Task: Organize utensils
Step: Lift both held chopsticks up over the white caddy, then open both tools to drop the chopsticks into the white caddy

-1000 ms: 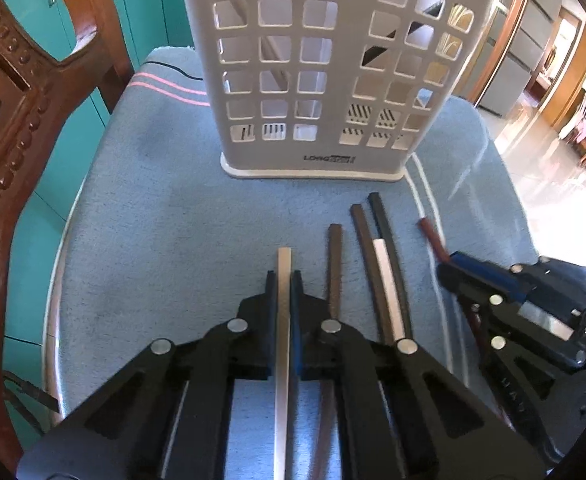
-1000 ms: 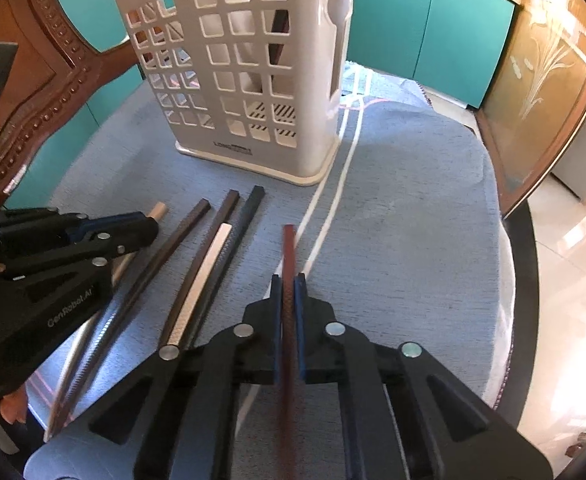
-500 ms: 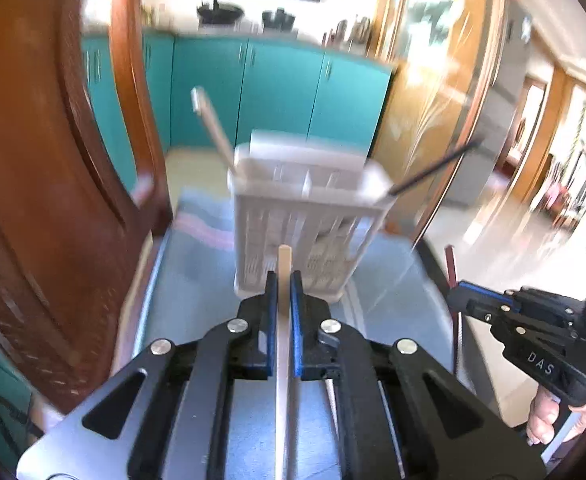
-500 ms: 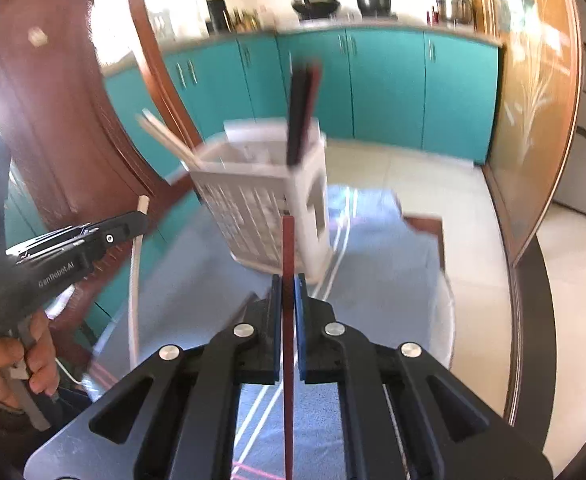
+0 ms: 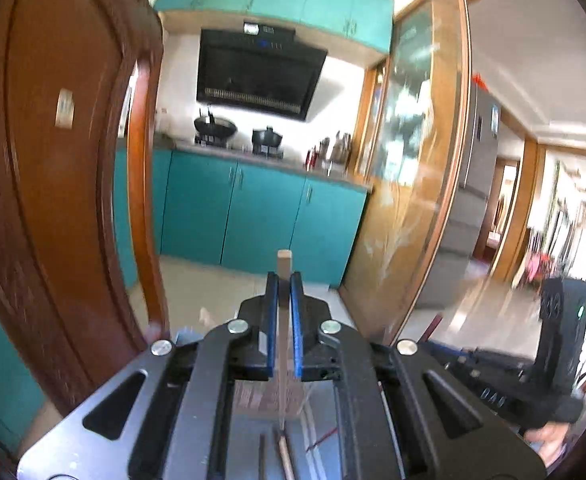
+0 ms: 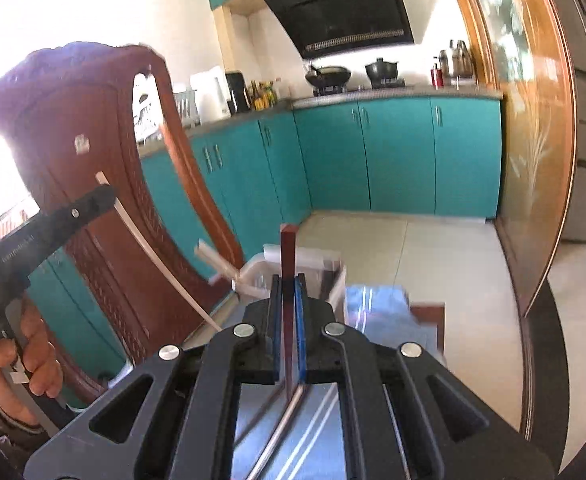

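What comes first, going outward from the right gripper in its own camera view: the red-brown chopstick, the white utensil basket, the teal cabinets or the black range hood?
1. Red-brown chopstick: clamped upright in the right gripper.
2. White utensil basket: just beyond the fingertips, centre.
3. Teal cabinets: across the floor, along the back wall.
4. Black range hood: high on that wall, above the stove.

A carved wooden chair back (image 6: 105,184) crowds the left; right of the white utensil caddy (image 6: 333,280), open air.
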Demonstrator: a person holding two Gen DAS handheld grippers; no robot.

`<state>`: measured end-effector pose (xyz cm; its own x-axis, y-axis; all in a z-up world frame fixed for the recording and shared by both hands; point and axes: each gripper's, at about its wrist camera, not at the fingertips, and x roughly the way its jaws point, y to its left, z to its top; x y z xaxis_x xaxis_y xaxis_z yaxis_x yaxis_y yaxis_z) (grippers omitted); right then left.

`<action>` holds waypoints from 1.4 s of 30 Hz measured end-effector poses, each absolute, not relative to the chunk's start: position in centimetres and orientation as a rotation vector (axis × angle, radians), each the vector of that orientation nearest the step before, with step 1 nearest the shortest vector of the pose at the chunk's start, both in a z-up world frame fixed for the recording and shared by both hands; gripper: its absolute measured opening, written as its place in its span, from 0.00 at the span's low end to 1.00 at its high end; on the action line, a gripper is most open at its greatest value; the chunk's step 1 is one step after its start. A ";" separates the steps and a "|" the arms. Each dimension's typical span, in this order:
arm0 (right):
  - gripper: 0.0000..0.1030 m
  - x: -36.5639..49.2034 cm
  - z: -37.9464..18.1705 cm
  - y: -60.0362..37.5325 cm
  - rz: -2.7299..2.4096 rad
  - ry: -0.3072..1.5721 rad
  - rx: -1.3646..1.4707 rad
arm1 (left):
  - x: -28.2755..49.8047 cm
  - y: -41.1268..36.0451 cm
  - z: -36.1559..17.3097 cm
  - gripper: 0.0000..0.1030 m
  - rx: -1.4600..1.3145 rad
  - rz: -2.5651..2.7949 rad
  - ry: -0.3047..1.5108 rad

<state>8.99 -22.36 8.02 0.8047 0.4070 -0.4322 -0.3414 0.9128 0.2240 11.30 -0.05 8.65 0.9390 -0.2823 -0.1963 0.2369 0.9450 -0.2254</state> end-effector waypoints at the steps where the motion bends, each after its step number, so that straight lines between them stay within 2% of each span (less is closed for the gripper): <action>1: 0.07 9.5 8.9 -22.3 0.399 0.480 0.142 | 11.7 0.2 9.8 0.07 -0.215 -0.260 0.202; 6: 0.07 10.9 12.8 -23.0 0.376 0.381 0.202 | 13.8 1.4 13.1 0.07 -0.272 -0.146 0.054; 11: 0.07 12.0 14.9 -24.2 0.350 0.285 0.286 | 16.7 2.0 11.8 0.07 -0.310 -0.060 0.055; 22: 0.07 14.6 12.2 -22.1 0.281 0.286 0.231 | 22.8 -0.6 6.9 0.07 -0.234 -0.041 0.197; 29: 0.07 15.5 10.1 -20.7 0.253 0.300 0.189 | 23.6 -1.8 5.3 0.07 -0.206 -0.053 0.254; 30: 0.07 15.4 10.0 -20.7 0.253 0.297 0.196 | 23.5 -1.9 5.2 0.09 -0.199 -0.052 0.255; 31: 0.07 15.4 10.1 -20.9 0.257 0.293 0.206 | 23.4 -2.1 5.1 0.19 -0.186 -0.049 0.260; 32: 0.07 15.2 10.2 -21.0 0.258 0.284 0.215 | 23.3 -2.0 4.9 0.34 -0.177 -0.044 0.261; 34: 0.07 14.7 10.6 -21.3 0.258 0.256 0.237 | 22.8 -2.0 4.7 0.43 -0.170 -0.036 0.250; 42: 0.07 13.7 10.3 -23.6 0.213 0.128 0.350 | 20.9 -1.3 3.5 0.51 -0.140 -0.037 0.262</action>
<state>13.67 -23.61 10.32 0.9697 0.2282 -0.0873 -0.1841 0.9173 0.3530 20.94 -1.31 3.46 0.9654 -0.0545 -0.2552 0.0181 0.9896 -0.1429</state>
